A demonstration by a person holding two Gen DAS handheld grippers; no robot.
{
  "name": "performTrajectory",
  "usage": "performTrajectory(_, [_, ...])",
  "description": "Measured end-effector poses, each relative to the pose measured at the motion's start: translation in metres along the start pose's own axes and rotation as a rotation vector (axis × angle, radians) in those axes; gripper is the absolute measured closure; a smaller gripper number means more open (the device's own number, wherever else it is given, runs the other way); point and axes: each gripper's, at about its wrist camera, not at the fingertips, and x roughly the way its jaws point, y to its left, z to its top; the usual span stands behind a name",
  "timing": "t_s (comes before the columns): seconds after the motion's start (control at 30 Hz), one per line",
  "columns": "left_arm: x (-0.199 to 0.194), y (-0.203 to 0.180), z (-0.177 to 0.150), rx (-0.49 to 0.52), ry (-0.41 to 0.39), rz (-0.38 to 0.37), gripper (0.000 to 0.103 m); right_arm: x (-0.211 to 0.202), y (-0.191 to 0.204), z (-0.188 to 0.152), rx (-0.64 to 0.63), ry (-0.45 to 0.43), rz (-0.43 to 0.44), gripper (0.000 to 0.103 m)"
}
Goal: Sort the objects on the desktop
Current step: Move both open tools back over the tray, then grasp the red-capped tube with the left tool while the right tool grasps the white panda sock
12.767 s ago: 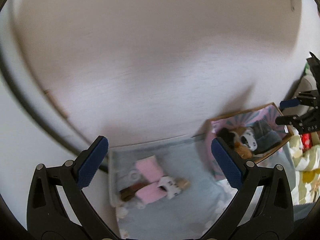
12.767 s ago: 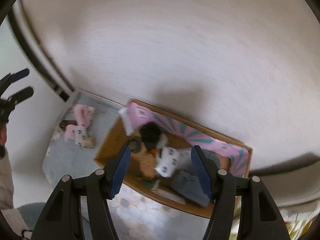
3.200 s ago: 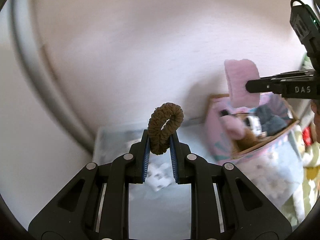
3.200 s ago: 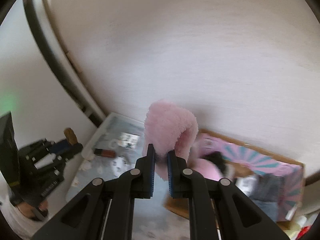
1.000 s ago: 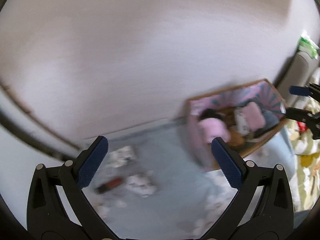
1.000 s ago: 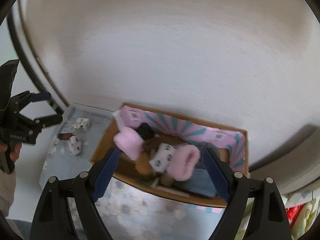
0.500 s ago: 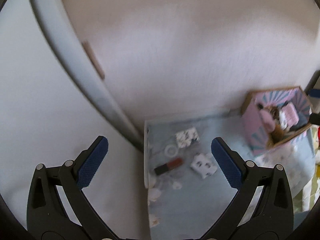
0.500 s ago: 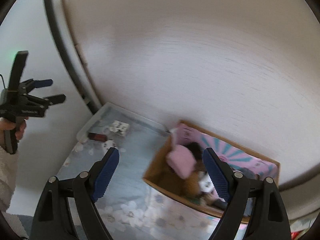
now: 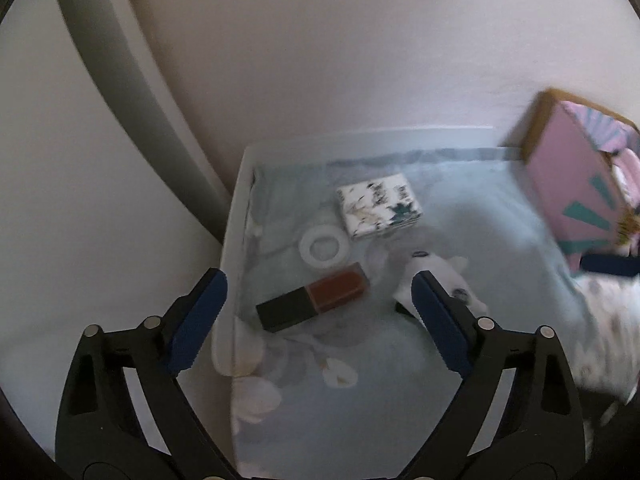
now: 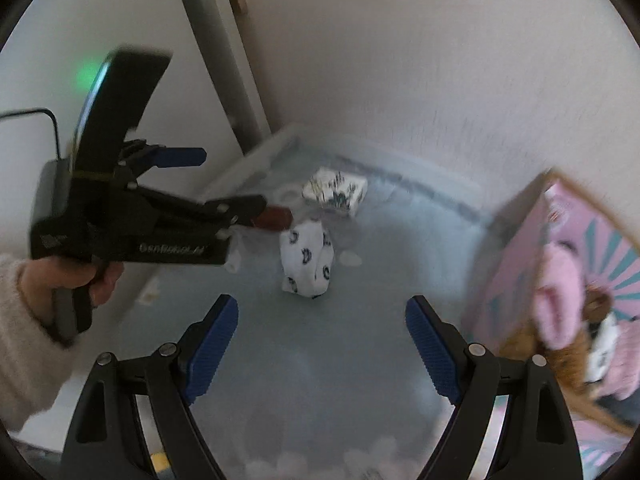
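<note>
The brown-and-black tube (image 9: 314, 301) lies flat on the pale blue floral cloth (image 9: 400, 380), about the centre of the left wrist view, its black end toward 8 o'clock and its brown end toward 2 o'clock. Just beyond it at 12 o'clock sits a white ring (image 9: 324, 247), and at 1 o'clock from that a white patterned card packet (image 9: 379, 205). At 3 o'clock from the tube lies a white rolled sock with dark prints (image 9: 440, 276), partly behind a finger of the left gripper (image 9: 316, 316). That gripper hangs over the tube with its jaws spread wide and nothing between them; the tube lies between its blue pads (image 9: 198, 320).

In the right wrist view the sock (image 10: 306, 262) is at 12 o'clock from the right gripper (image 10: 322, 348), whose jaws are also wide apart and empty. The left gripper (image 10: 192, 178) enters at 9 o'clock, held by a hand (image 10: 72, 280). At 3 o'clock stands the pink cardboard box (image 10: 516, 264), tilted in view, with pink fluffy socks (image 10: 556, 304) and other soft items inside.
</note>
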Motion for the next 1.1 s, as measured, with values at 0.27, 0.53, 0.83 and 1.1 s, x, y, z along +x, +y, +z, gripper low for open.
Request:
performTrajectory(0.27, [0.014, -0.005, -0.023, -0.216, -0.007, 0.045, 0.01, 0.04, 0.006, -0.02, 0.031, -0.05, -0.058, 0.02])
performTrajectory(0.53, [0.019, -0.013, -0.027, -0.295, -0.051, 0.11, 0.01, 0.046, 0.007, -0.023, -0.022, -0.088, -0.09, 0.02])
performTrajectory(0.83, [0.019, -0.014, -0.029, -0.319, -0.056, 0.149, 0.01, 0.059, 0.02, -0.025, -0.115, -0.084, -0.082, 0.02])
performTrajectory(1.1, [0.029, -0.009, -0.022, -0.365, -0.027, 0.146, 0.01, 0.072, 0.026, -0.014, -0.128, -0.088, -0.075, 0.02])
